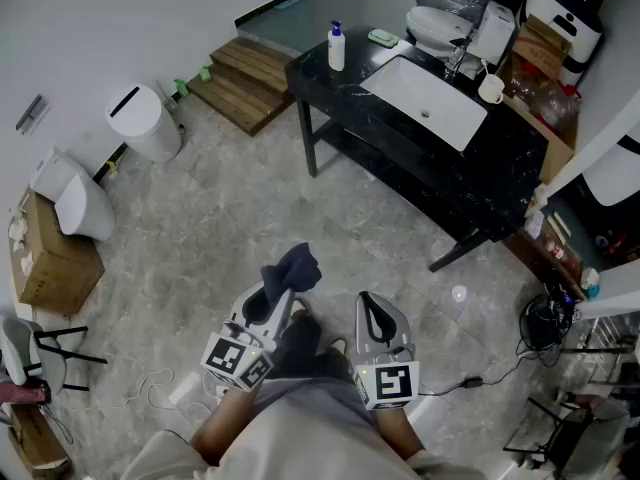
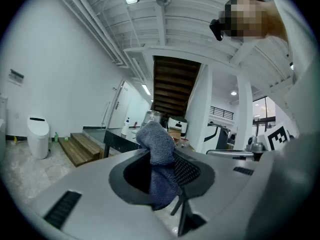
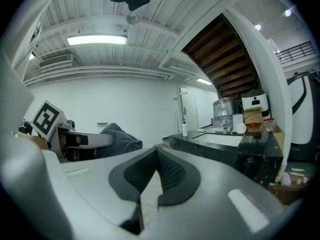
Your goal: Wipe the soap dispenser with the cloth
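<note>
**Head view with both gripper views.** The cloth (image 1: 297,265), a dark blue-grey towelling rag, is clamped in the left gripper (image 1: 272,303). The jaws are closed on its middle, so one fold stands above them and a tail hangs below. The cloth is soft, light and limp and will drape rather than push, so this bunched hold near the middle suits wiping. The right gripper (image 1: 380,323) is closed with nothing between its pads.

The soap dispenser (image 1: 336,47), a white pump bottle, stands upright at the left end of the black counter (image 1: 330,90), left of the sink (image 1: 425,100) and well apart from both grippers. It is probably light, smooth and easily tipped. The body below the pump looks the safest place to steady it.

Both grippers are held low, side by side and nearly level, pointing towards the counter.
</note>
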Demonstrator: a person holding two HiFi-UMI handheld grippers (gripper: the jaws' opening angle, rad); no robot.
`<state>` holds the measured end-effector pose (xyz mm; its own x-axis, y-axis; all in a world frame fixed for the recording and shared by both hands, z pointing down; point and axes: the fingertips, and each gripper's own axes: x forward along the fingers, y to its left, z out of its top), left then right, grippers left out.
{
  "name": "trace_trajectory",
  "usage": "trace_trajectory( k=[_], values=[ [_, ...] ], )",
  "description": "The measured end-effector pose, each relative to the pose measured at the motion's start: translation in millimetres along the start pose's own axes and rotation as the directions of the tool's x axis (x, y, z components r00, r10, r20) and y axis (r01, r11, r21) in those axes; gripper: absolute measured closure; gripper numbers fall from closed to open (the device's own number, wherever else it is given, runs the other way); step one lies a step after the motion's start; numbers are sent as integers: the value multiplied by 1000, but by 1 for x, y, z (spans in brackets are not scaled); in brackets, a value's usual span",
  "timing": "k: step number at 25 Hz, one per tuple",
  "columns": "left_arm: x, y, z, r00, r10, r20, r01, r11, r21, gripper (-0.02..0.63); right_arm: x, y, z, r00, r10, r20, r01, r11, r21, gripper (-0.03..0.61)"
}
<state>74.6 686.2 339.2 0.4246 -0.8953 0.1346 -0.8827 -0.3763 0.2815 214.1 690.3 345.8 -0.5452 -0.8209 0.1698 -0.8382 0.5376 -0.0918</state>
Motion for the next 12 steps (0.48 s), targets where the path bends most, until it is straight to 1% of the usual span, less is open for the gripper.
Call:
trace_trajectory(
  k=[6, 12],
  values=[
    [22, 9, -1, 1000, -19, 8, 20, 1000, -19, 511, 21, -13, -4, 1000, -11, -16, 10, 1000, -8, 578],
    [54, 29, 12, 999, -32, 31, 33, 999, -28, 511, 50, -25, 15, 1000, -18, -8, 17, 999, -43, 578]
  ],
)
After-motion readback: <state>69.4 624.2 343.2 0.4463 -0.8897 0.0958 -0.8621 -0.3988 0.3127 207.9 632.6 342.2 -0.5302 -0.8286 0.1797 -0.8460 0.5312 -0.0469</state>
